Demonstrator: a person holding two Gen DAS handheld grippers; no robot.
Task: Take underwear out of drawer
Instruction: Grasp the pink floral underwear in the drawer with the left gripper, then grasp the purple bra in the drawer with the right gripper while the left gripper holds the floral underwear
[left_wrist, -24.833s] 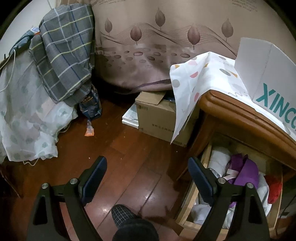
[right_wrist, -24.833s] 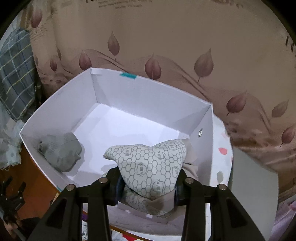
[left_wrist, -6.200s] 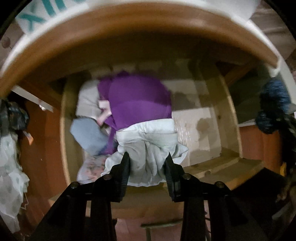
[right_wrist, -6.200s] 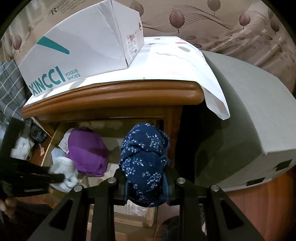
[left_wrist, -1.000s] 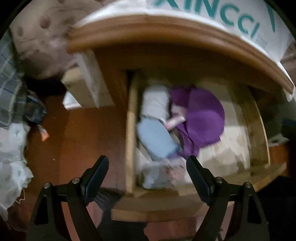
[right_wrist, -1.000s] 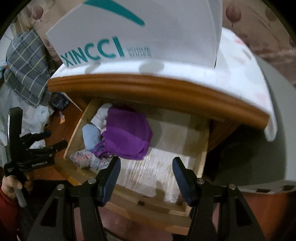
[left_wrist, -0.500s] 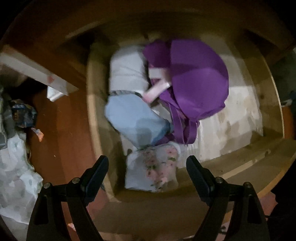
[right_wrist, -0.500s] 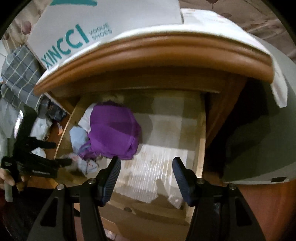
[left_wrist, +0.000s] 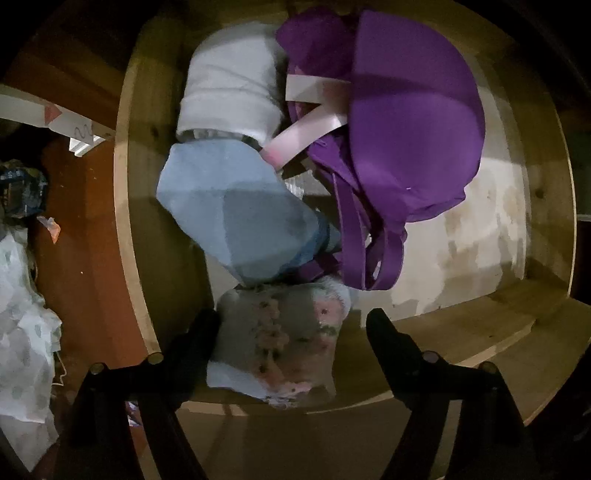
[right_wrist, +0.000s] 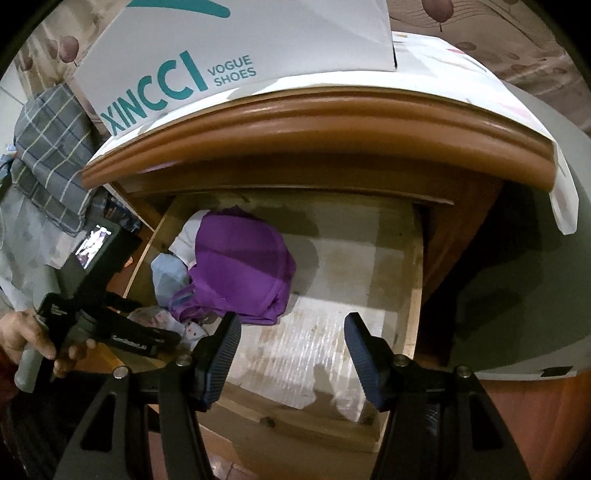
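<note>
Straddling floral underwear (left_wrist: 284, 332) | left tool (left_wrist: 291, 332) spread | drawer (left_wrist: 517, 310) front-left corner

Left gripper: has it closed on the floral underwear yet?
No. The left gripper is open, its fingers on either side of the floral underwear at the drawer front.

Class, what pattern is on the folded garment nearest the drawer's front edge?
A pink floral print on pale fabric, clearest in the left wrist view.
</note>
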